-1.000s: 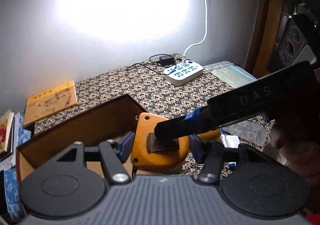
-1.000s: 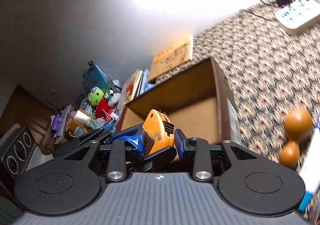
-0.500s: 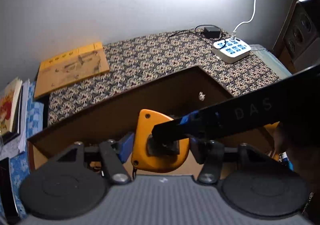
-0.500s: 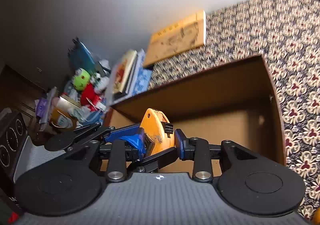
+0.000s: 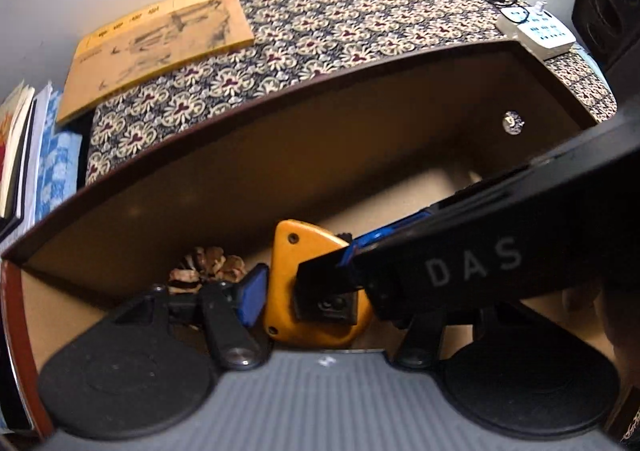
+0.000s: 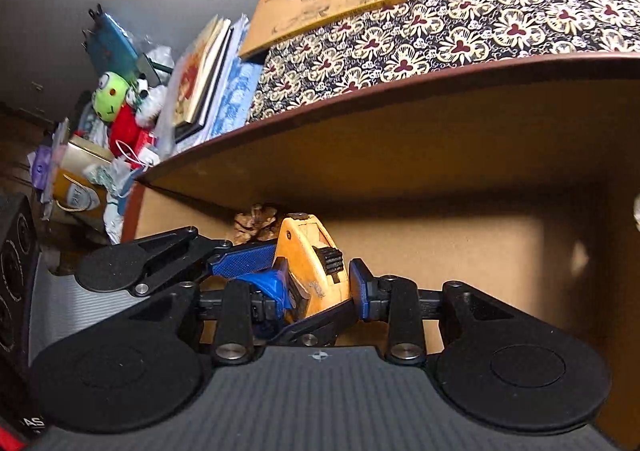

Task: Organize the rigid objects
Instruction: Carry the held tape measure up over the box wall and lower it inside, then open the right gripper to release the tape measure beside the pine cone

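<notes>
Both grippers, left gripper (image 5: 312, 291) and right gripper (image 6: 320, 287), squeeze my orange tape measure (image 5: 316, 291) low inside the brown box (image 5: 280, 155), near a pinecone (image 5: 208, 269). I think letting go comes next. Walls are close; floor to the right looks free.
</notes>
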`<state>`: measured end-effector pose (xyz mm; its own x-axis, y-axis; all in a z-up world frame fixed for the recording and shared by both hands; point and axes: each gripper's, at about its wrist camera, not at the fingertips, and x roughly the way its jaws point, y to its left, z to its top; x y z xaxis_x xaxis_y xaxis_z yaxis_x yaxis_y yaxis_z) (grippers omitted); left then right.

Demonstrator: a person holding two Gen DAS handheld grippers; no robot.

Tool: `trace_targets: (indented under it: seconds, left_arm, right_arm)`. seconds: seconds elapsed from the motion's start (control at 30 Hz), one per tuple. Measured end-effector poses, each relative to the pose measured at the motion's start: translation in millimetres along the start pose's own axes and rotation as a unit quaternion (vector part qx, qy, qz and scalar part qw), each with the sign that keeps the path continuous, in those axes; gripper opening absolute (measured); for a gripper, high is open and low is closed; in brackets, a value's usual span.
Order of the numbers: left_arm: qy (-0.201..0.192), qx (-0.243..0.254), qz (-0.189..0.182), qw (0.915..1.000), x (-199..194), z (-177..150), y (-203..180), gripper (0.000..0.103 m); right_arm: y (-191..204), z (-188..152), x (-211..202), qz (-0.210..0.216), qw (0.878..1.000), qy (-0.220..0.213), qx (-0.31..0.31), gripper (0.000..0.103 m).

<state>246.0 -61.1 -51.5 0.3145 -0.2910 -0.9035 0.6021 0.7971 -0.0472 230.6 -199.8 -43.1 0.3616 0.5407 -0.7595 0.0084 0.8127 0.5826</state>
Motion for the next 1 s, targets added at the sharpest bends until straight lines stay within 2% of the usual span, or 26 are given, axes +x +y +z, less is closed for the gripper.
trace_targets:
  seconds: [0.23,0.5,0.77,1.0]
  left_arm:
    - [0.024,-0.016,0.006,0.9996,12.5,5.5,2.0,0.058]
    - [0.011,-0.023,0.048,0.9985,2.2,10.2,-3.8,0.062]
    - [-0.026,-0.041,0.094,0.9944,-30.7,2.2,-14.6,0.067]
    - [-0.075,-0.044,0.126,0.9882,-76.9,-17.6,-36.4,0.071]
  right_arm:
    - [-9.5,4.8,11.5,-0.004,1.000,0.010,0.014,0.016]
    - [-11.9,6.3,5.3,-0.021,0.999,-0.012,0.029,0.017]
    - [-2.7,-3.2,-26.3,-0.009,0.998,-0.061,0.009,0.017]
    - [23.9,-33.3,-60.2,0.012,0.994,-0.104,-0.024,0.018]
